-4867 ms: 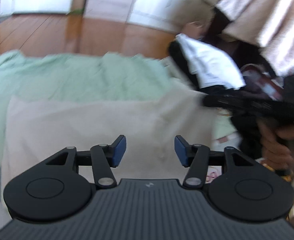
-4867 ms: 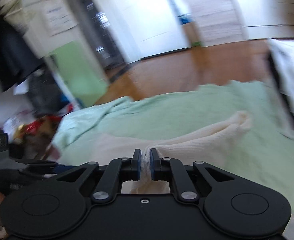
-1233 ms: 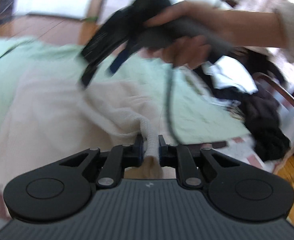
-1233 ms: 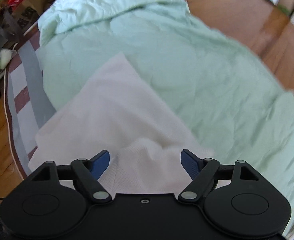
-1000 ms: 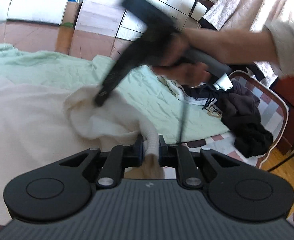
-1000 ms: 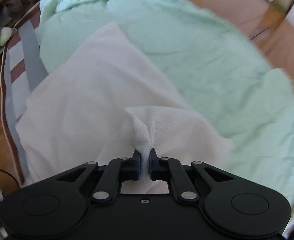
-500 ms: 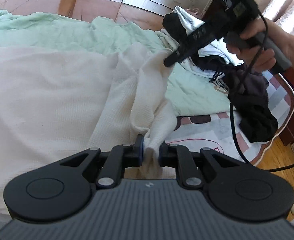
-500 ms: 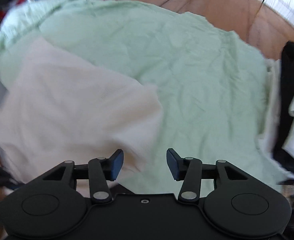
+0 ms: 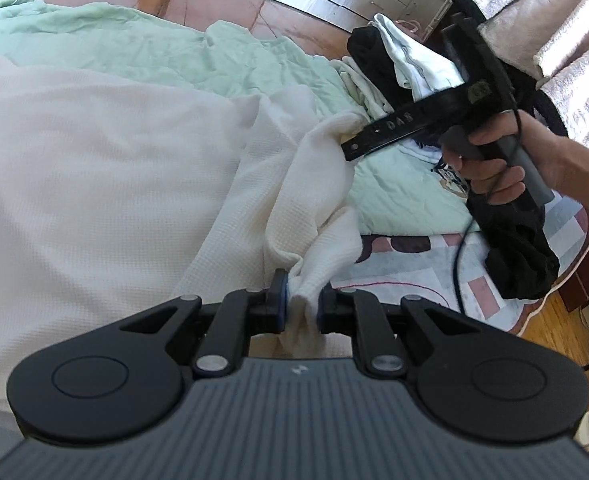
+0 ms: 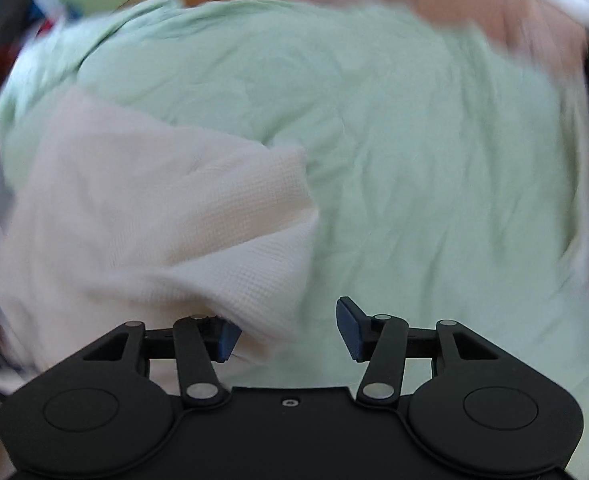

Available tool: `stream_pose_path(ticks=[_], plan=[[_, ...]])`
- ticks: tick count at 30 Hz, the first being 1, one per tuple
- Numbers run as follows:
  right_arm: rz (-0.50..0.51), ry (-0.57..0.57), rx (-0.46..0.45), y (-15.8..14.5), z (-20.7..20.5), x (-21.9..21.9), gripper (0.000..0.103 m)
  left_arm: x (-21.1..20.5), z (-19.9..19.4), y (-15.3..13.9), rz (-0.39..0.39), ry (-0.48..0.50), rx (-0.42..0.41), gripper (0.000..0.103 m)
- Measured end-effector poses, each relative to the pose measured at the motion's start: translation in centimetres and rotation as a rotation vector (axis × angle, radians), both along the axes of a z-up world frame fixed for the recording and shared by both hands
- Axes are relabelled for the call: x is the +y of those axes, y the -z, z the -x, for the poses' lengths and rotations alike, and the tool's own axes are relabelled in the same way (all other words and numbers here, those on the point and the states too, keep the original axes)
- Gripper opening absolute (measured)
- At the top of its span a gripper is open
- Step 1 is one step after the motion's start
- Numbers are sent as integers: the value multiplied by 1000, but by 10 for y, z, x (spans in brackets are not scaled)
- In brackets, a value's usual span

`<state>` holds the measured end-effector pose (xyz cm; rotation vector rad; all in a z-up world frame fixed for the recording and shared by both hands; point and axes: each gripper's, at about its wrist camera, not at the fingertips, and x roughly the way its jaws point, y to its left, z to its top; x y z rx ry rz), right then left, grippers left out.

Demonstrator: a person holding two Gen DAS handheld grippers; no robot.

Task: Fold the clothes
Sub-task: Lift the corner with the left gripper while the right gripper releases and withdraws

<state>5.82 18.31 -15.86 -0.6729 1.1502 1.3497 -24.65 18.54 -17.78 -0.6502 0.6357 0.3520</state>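
Cream waffle-knit garment (image 9: 106,168) lies spread on a pale green sheet (image 9: 134,52), ahead and to the left of the left gripper (image 9: 299,309). Left gripper jaws nearly closed, pinching a bunched fold of the garment's near edge; fabric runs up from the pads in a twisted ridge toward the right gripper (image 9: 350,151).

In the left wrist view the right gripper sits ahead and to the right, held in the person's hand (image 9: 490,160), its tip at or touching a raised corner of the same garment; can't tell contact from there. Its own view is motion-blurred but clear enough: right gripper (image 10: 288,332) jaws have just been opening and now stand apart at a medium gap. A corner of the garment (image 10: 254,272) lies between and below them, nearer the left pad, not pressed. Green sheet fills everything ahead and right of it.

Dark and white clothes pile (image 9: 398,64) lies beyond the right gripper, on the far right of the left gripper's view.
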Motion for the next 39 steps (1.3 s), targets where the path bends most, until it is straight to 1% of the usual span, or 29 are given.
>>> stream_pose_path(ticks=[1,2,4,6,7,8,9,12,14,16,18,19,20,21,22,23,24,25,26,27,28,30,34,35,36,38,39], plan=[[-18,17,22,-1,1,2,18,0,0,-1,-4,-1,3,13],[-37,32,43,-3,2,4,6,-1,1,-3,-18,-1,7,13],[-122,16,27,-26,10,11,6,-5,3,-11,-62,11,25,11],[-195,22,71,-61,13,24,5,-8,3,-26,-84,33,78,10],[-231,25,93,-78,14,31,5,-10,7,-37,-100,26,64,10],[-247,14,102,-91,19,42,5,-11,12,-49,-118,16,48,10],[-262,2,110,-104,23,52,5,-10,18,-61,-142,-9,25,10],[-307,-32,135,-144,36,85,5,1,40,-92,-231,-125,22,10],[-315,-67,118,-152,53,106,5,10,60,-104,-281,-207,43,10],[-336,-110,135,-161,73,126,5,18,82,-109,-292,-294,65,10],[-348,-169,150,-166,102,147,5,28,107,-110,-272,-383,83,10],[-352,-205,148,-165,116,157,7,33,120,-108,-262,-424,96,10],[-355,-241,155,-162,133,167,9,38,132,-103,-256,-488,127,10],[-355,-272,189,-156,147,176,13,43,140,-93,-264,-562,183,11],[-343,-291,188,-150,155,180,39,49,148,-81,-275,-633,243,11],[-330,-310,187,-144,162,184,55,55,152,-58,-291,-682,317,12],[-318,-329,185,-139,169,188,67,61,154,-32,-273,-685,377,13],[-324,-329,159,-133,169,180,67,68,156,-5,-244,-688,436,15],[-331,-329,133,-127,169,172,67,74,162,20,-184,-698,468,17],[-334,-329,121,-120,165,160,67,71,171,26,-181,-734,413,26],[-329,-315,112,-112,159,144,67,69,179,31,-174,-764,369,30],[-310,-293,102,-94,143,109,67,70,190,25,-126,-784,367,45],[-251,-226,99,-56,126,47,67,72,221,15,1,-890,268,46],[-239,-206,96,-47,123,33,67,71,225,11,13,-909,263,45],[-228,-155,128,-37,120,19,67,67,222,8,-9,-924,281,43],[-220,-62,217,-22,115,-3,67,56,216,-4,-126,-938,351,43],[-217,-24,261,-15,115,-13,67,51,214,-7,-185,-928,386,43]])
